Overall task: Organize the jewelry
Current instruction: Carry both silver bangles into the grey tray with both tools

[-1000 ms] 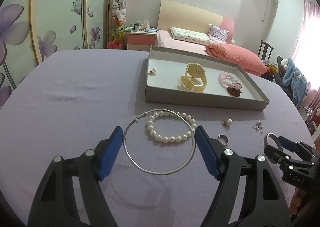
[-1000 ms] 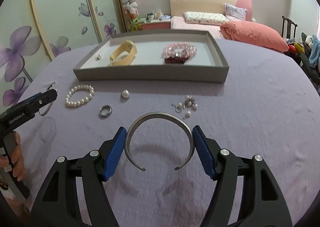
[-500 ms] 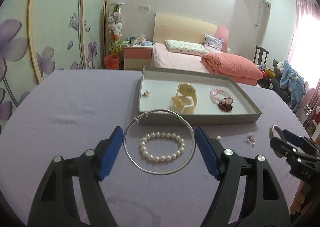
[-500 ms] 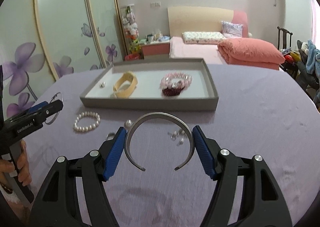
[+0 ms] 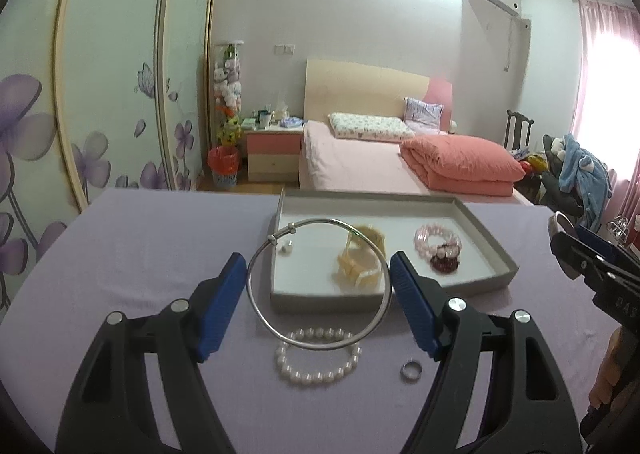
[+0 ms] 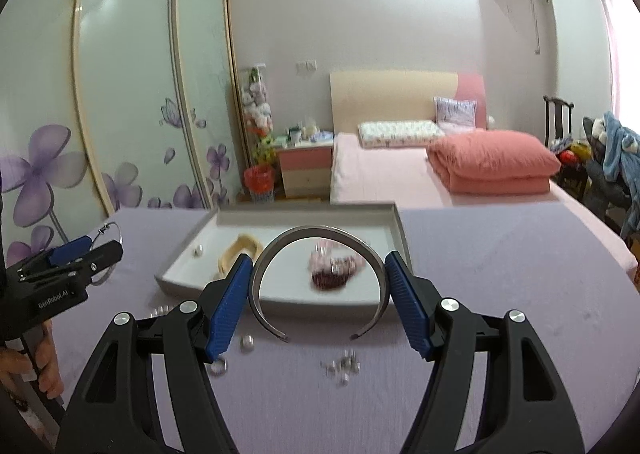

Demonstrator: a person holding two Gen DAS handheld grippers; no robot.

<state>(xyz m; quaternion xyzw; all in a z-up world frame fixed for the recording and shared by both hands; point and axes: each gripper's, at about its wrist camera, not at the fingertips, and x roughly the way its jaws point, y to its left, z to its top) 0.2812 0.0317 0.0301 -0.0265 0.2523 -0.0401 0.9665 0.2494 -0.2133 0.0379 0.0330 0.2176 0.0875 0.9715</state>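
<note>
My left gripper [image 5: 318, 286] is shut on a thin silver bangle [image 5: 256, 302] and holds it up in front of the grey tray [image 5: 488, 238]. My right gripper [image 6: 320, 290] is shut on an open silver cuff bracelet [image 6: 320, 232], also raised before the tray [image 6: 180, 254]. In the tray lie a cream watch [image 5: 360, 266], pink bead bracelets [image 5: 438, 248] and a small pearl earring [image 5: 286, 248]. A pearl bracelet [image 5: 318, 362] and a silver ring [image 5: 411, 370] lie on the purple tablecloth below the bangle.
Small earrings [image 6: 344, 368] and a ring [image 6: 219, 366] lie on the cloth near the right gripper. The right gripper shows at the right edge of the left wrist view [image 5: 592, 266]; the left one shows at the left of the right wrist view [image 6: 68, 266]. A bed stands beyond the table.
Both grippers have lifted their bracelets off the table and tilted up toward the tray. The pearl bracelet and ring have dropped lower in the left view.
</note>
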